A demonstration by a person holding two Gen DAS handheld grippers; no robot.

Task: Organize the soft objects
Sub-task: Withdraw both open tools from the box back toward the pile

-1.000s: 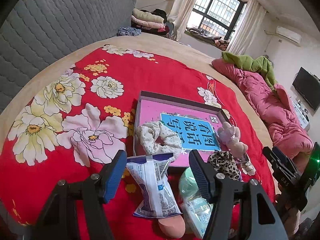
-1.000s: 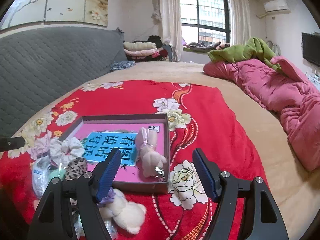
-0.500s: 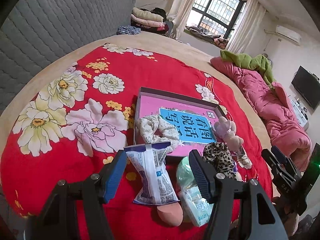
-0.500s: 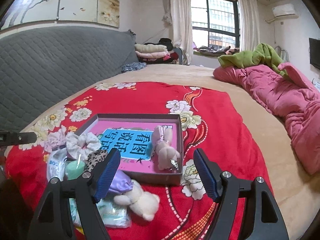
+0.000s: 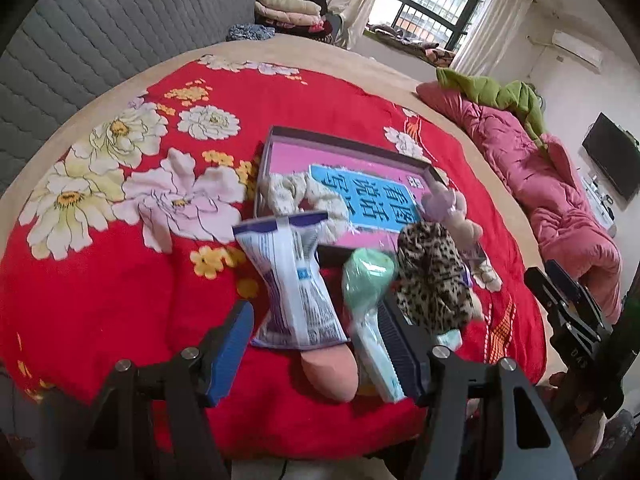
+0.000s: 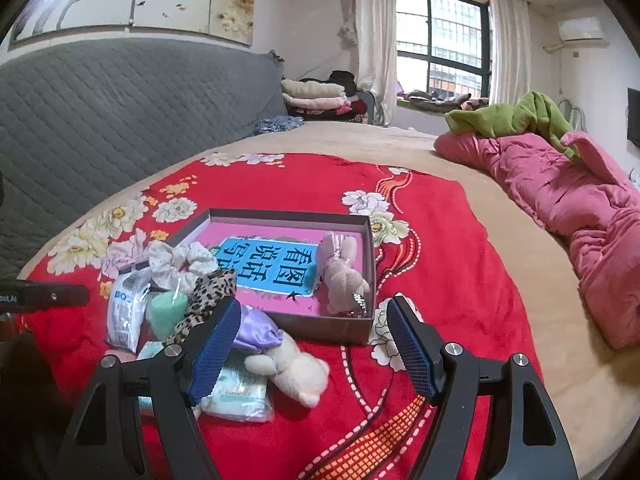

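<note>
Both views have drawn back from the box (image 6: 360,248); left claw (image 5: 320,344) and right claw (image 6: 314,344) gape wide, empty.

Home bedroom: large bed (image 6: 460,200) with red floral blanket (image 6: 280,184), grey quilted headboard (image 6: 120,112), rumpled pink quilt (image 6: 580,208), folded clothes (image 6: 316,98) by curtained window (image 6: 440,44), wall air conditioner (image 6: 580,28), TV (image 5: 610,166) on wall

Left tool (image 5: 320,344) now nearer the pile, straddling the white packet (image 5: 294,284) and pink sponge (image 5: 330,372), right tool (image 6: 314,344) pulled back, cream plush bear (image 6: 294,372) fully in view
</note>
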